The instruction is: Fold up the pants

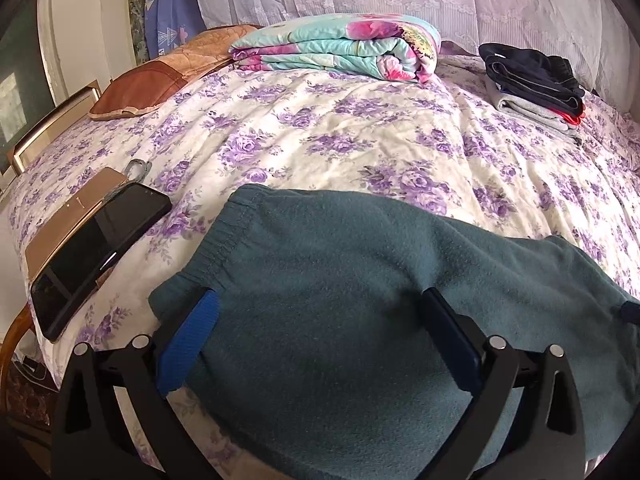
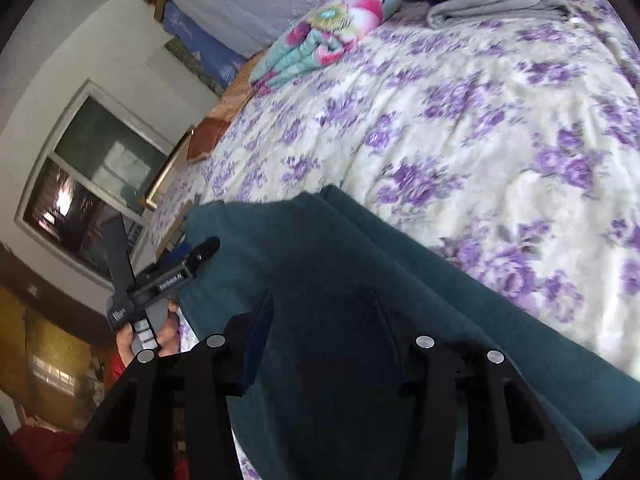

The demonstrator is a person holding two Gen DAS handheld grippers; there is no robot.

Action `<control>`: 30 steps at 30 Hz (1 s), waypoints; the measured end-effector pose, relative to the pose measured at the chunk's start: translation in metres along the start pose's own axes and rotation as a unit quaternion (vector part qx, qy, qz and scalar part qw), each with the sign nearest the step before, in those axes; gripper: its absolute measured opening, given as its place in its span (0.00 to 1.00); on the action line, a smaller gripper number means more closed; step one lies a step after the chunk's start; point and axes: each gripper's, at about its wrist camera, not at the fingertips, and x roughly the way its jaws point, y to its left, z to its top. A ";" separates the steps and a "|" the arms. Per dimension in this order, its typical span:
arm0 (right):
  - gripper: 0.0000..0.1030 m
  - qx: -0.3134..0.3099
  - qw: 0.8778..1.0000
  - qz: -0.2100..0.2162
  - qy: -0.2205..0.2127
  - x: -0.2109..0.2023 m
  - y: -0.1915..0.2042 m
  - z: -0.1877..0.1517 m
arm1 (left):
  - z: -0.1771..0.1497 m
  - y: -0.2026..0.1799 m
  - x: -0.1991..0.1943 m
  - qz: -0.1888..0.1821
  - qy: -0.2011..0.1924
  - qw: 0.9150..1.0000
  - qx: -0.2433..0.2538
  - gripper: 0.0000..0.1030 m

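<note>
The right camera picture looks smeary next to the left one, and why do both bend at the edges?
Right wrist view: the purple-flowered bedspread is motion-blurred, and the teal fleece pants sit in shadow. Left wrist view: sharp and evenly lit. Both curve at the edges with dark corners, from the fisheye lens.

The pants [image 1: 360, 300] run off the lower edge in both views (legs unseen); the bedspread [image 2: 500, 140] is motion-blurred in the right wrist view.

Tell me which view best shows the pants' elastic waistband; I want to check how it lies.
The left wrist view: the teal pants' gathered waistband lies plainly visible, running down toward the left gripper. The right wrist view shows only smooth, blurred folds; no waistband detail.
</note>
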 end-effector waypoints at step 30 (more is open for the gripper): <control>0.68 0.114 0.946 -0.159 -0.257 -0.239 -0.079 -0.120 | -0.021 -0.098 -0.029 -0.073 -0.009 0.994 0.085 0.96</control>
